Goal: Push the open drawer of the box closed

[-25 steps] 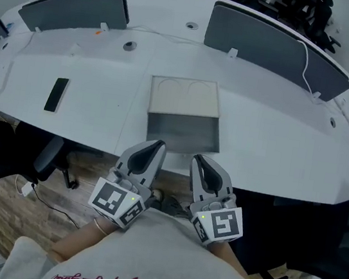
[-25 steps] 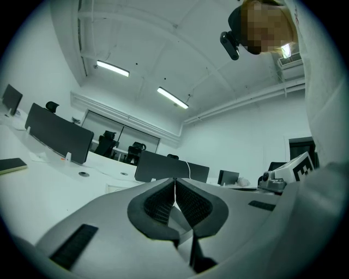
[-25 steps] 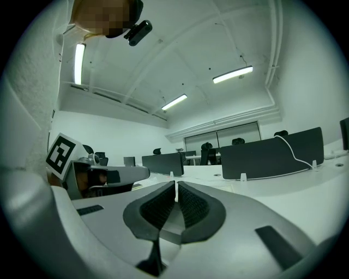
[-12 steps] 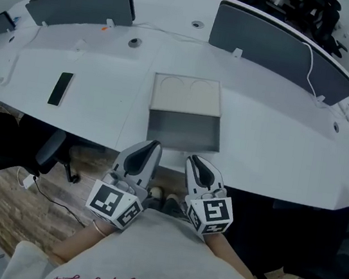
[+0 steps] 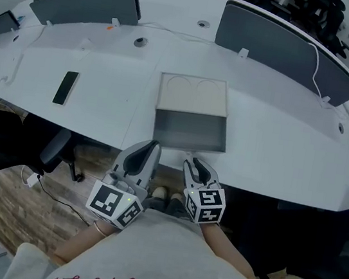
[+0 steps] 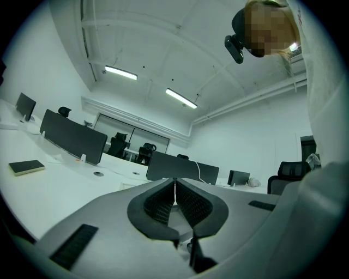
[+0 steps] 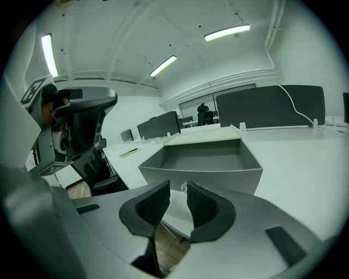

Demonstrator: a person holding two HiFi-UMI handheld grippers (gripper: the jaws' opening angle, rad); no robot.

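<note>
Approach: my right gripper (image 5: 190,162), jaws slightly spread and empty, faces the open drawer (image 5: 190,131); left gripper (image 5: 149,146) pressed together. Next, I'd push it into the box (image 5: 192,94).

A long curved white desk (image 5: 277,151) carries grey divider screens (image 5: 91,1); black chairs (image 5: 55,149) stand on wooden floor (image 5: 2,207), strip lights (image 6: 121,72) overhead

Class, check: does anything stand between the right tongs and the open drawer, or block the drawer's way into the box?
Nothing visible does. The right tongs point straight at the front of the drawer, which lies empty before the box.
</note>
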